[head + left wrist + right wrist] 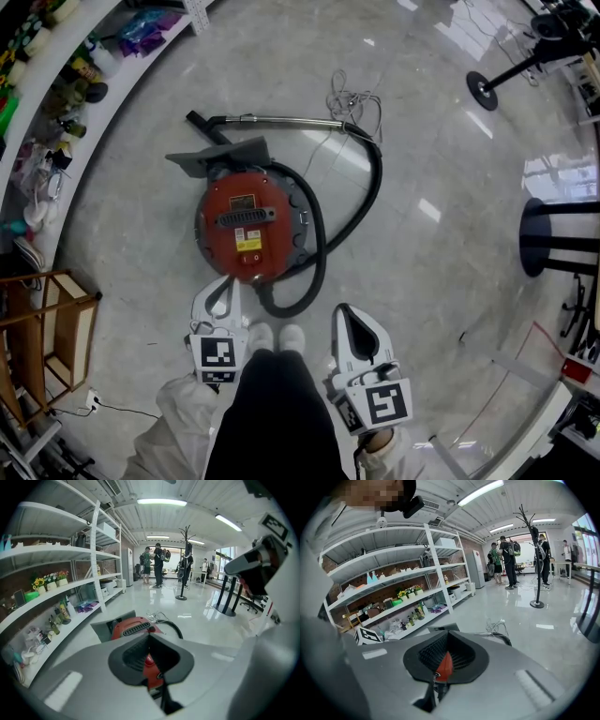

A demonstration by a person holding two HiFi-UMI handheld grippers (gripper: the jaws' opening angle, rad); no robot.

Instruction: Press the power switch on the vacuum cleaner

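Holding my left tongs [223, 286] and right tongs [349, 317] closed and empty beside the red vacuum cleaner [246, 225] on the floor [431, 150], I might poke the wrong spot, as I cannot find its switch.

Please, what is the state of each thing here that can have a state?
Round red vacuum cleaner: stands on the floor, untouched.
Black hose: curled beside the cleaner.
White cable: loose bundle on the floor.
Left hand-held gripper: shut, empty.
Right hand-held gripper: shut, empty.
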